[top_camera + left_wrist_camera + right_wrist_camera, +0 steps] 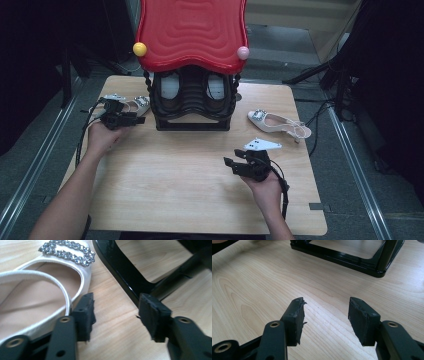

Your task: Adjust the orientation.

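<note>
A white slingback shoe (pixel 37 287) with a rhinestone buckle lies at the table's left, beside the black rack base (pixel 120 272). My left gripper (pixel 116 305) stands open over bare wood. Its left jaw is against the shoe's rim and strap, and nothing sits between the pads. In the high view the left gripper (pixel 140 119) points right, just in front of that shoe (pixel 139 104). A matching shoe (pixel 277 124) lies at the right of the table. My right gripper (pixel 232 161) hovers in front of it, open and empty, aimed across the wood (pixel 325 303) at the rack.
A black shoe rack (pixel 192 122) with a wavy red top (pixel 192 30) stands at the back middle of the wooden table (pixel 175 200). A pair of shoes (pixel 170 87) sits inside it. Yellow and pink balls mark the red top's corners. Dark stands and cables surround the table.
</note>
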The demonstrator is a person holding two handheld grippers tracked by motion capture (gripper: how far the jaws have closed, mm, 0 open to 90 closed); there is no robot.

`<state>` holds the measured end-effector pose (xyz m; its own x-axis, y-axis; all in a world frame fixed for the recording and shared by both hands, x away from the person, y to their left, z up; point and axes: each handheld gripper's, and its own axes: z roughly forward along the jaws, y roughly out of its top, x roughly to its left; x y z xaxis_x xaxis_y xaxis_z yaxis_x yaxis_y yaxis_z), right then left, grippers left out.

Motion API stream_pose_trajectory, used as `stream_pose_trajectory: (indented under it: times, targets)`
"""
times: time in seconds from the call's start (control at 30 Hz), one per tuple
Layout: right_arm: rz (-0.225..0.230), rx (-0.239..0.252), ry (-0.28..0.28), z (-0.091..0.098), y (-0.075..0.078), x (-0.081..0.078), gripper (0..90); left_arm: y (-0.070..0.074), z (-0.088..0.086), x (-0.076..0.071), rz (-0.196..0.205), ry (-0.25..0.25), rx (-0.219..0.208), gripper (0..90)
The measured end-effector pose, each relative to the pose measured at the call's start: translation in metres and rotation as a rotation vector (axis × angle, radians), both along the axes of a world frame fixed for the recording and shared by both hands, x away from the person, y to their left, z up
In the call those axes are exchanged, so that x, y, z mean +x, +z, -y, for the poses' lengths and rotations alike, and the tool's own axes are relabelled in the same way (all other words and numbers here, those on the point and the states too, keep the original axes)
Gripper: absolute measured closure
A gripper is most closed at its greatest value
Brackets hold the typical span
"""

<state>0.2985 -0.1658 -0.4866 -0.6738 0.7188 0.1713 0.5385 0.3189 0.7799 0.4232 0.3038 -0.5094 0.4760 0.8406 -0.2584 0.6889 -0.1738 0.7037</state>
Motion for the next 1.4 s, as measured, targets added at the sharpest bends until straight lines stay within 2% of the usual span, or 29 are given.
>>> stream_pose_trajectory:
  times: [0.23,0.3,0.47,0.7,0.8,0.93,1.13,1.27,1.4]
  targets:
    - [0.002,0.006,0.018,-0.005,0.001,0.004,48.1,0.005,-0.006,-0.016,0.01,-0.009,0.001,40.2]
    - [0.003,0.009,0.025,-0.006,0.0,0.006,48.0,0.007,-0.009,-0.019,-0.002,-0.016,-0.003,39.4]
    - [0.002,0.014,0.027,-0.007,0.002,0.01,47.9,0.008,-0.014,-0.029,0.003,-0.012,0.021,38.7]
    - [-0.006,0.023,0.03,-0.009,0.002,0.017,47.8,0.012,-0.024,-0.042,0.006,-0.013,0.012,38.5]
    - [-0.01,0.027,0.031,-0.01,0.002,0.019,47.8,0.016,-0.028,-0.048,0.024,-0.005,0.009,38.8]
    - [0.0,0.031,0.039,-0.011,0.001,0.022,47.6,0.017,-0.033,-0.053,0.015,-0.004,0.003,39.4]
    - [-0.008,0.037,0.025,-0.01,0.002,0.025,42.3,0.014,-0.045,-0.059,-0.005,0.018,-0.007,39.6]
    - [0.0,0.02,-0.005,-0.01,0.002,0.028,39.4,0.012,-0.051,-0.063,0.011,0.027,0.012,42.2]
    - [-0.001,0.03,-0.021,-0.01,0.002,0.029,38.5,0.01,-0.057,-0.065,0.011,0.038,0.02,48.1]
